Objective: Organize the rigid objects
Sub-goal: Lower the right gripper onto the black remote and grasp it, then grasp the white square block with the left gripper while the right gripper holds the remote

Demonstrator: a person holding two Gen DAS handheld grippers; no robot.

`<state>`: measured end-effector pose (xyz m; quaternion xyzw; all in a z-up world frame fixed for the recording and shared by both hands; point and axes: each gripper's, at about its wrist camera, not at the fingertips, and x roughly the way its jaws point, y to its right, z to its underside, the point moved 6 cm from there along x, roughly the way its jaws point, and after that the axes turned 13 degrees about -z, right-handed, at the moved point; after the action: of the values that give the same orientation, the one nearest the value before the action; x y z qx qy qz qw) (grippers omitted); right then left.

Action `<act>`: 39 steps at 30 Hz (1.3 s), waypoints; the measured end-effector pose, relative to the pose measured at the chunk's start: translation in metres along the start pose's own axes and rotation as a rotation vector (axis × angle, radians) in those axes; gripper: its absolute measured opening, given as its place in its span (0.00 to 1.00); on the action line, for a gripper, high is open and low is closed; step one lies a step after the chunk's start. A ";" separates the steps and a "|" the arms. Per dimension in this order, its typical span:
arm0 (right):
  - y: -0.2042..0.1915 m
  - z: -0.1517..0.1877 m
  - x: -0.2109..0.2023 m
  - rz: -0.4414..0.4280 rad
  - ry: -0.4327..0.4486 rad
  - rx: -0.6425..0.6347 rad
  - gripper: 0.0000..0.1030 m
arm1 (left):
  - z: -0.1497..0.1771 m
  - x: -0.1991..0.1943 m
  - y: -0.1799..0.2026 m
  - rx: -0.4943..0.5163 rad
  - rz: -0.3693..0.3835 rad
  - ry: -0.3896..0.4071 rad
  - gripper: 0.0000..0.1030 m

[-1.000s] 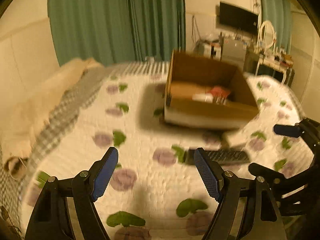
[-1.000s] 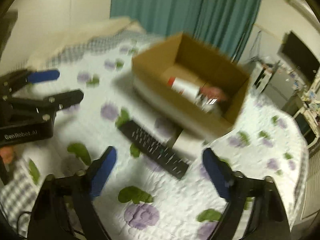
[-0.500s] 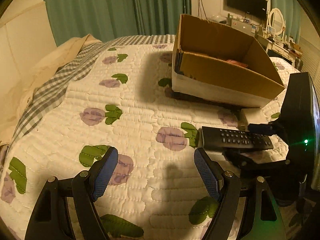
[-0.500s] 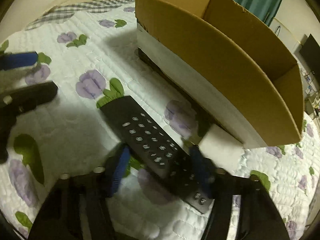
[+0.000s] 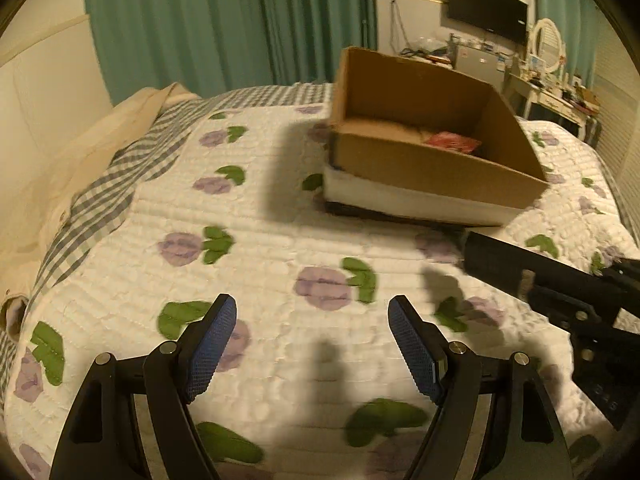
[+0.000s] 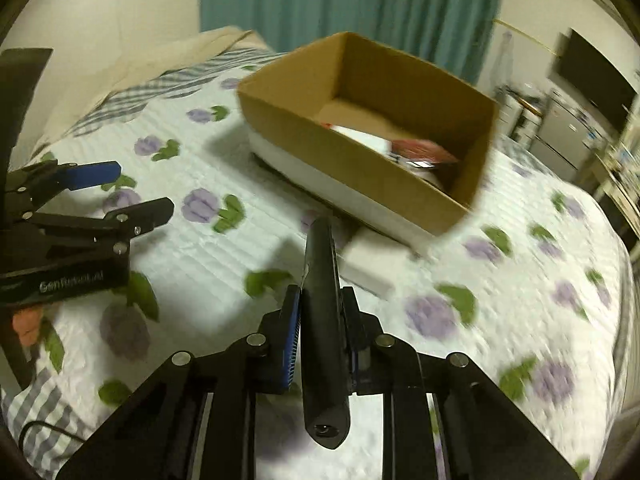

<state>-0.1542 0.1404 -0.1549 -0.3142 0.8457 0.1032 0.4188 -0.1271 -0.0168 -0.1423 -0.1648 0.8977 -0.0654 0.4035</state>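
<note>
- Left wrist view: the left gripper (image 5: 310, 328) sits at the bottom of the frame, jaws apart with nothing between them, just the quilt (image 5: 256, 248) underneath. The box (image 5: 432, 160) is upper right of centre, open top, something red lying inside. At the right edge the right gripper (image 5: 576, 292) pokes in with the remote (image 5: 496, 260) sticking out of it toward the box.
- Right wrist view: the right gripper (image 6: 320, 312) at bottom centre is clamped on the remote (image 6: 322, 280), pads squeezing its long sides. The remote is turned on edge, pointing up the frame at the box (image 6: 360, 152), and looks clear of the quilt. The box is upper centre, with a white thing and a red thing already in it. A small white block (image 6: 366, 268) lies on the quilt just beside the box's near wall. The left gripper (image 6: 108, 196) is at the left edge, open.
- My read: the grab is done, so this is the carry step. Next the remote has to clear the near wall and get let go over the free floor of the box. The white block probably goes after that.
</note>
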 end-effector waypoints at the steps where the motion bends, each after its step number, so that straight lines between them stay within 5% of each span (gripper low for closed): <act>1: 0.008 0.005 -0.007 0.017 0.009 0.026 0.18 | -0.001 -0.002 0.006 0.011 0.011 0.002 0.79; 9: 0.062 0.004 -0.038 0.122 0.094 0.191 0.18 | -0.013 -0.005 0.055 0.070 0.091 0.010 0.79; 19: 0.114 -0.011 -0.016 0.176 0.110 0.324 0.18 | -0.030 0.018 0.128 0.110 0.217 -0.024 0.79; 39: 0.124 -0.004 0.008 0.168 0.070 0.355 0.18 | -0.028 0.066 0.180 0.180 0.290 -0.103 0.76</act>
<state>-0.2373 0.2322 -0.1690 -0.1671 0.8881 -0.0238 0.4276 -0.2331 0.1286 -0.2154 -0.0002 0.8806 -0.0780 0.4674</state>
